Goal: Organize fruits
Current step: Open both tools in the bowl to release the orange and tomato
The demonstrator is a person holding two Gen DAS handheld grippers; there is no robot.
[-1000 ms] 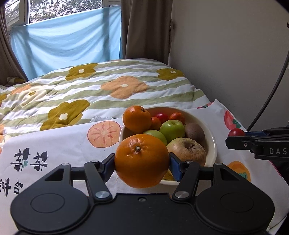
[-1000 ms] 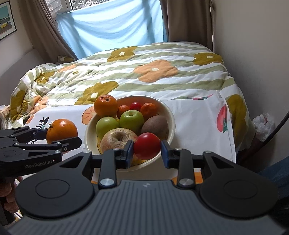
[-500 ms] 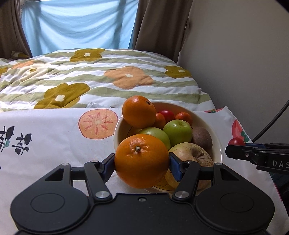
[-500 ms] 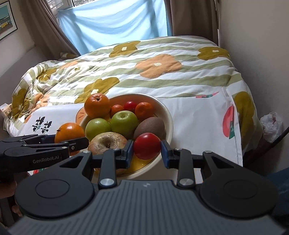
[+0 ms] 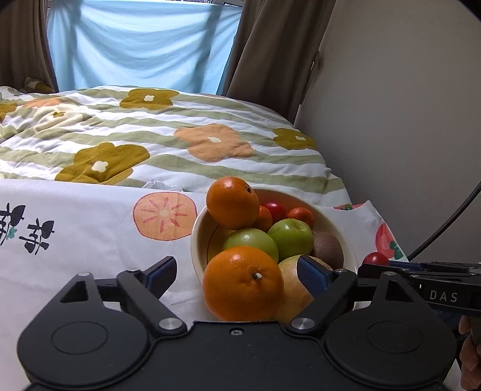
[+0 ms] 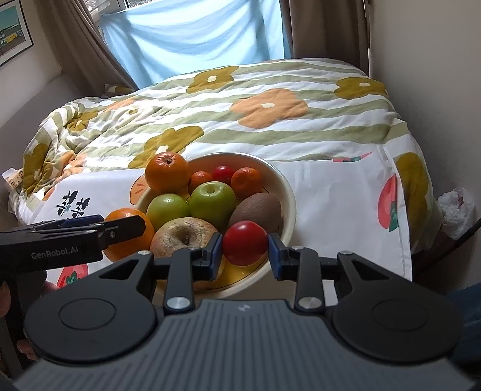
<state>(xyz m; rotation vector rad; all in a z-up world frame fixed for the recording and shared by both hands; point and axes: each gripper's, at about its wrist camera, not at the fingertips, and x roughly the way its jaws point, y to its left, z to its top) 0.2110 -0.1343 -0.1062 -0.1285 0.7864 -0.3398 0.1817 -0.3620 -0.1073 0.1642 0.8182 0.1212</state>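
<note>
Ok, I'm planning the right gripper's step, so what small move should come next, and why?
Probably lower the right gripper slightly and open it, setting the tomato on the bare front of the bowl, in front of the kiwi. The tomato hangs clamped over that spot, and the left gripper stands open around its orange.

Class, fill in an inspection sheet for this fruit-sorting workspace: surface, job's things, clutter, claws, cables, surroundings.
Surface: fruit-print cloth beside a flowered quilt.
Job's things: bowl holding mixed fruit; loose orange at its left rim; tomato.
Clutter: plastic bag by the wall.
Claws: left claw open around the orange; right claw shut on the tomato.
Cables: dark cable at right.
Surroundings: curtains, blue sheet, framed picture.
</note>
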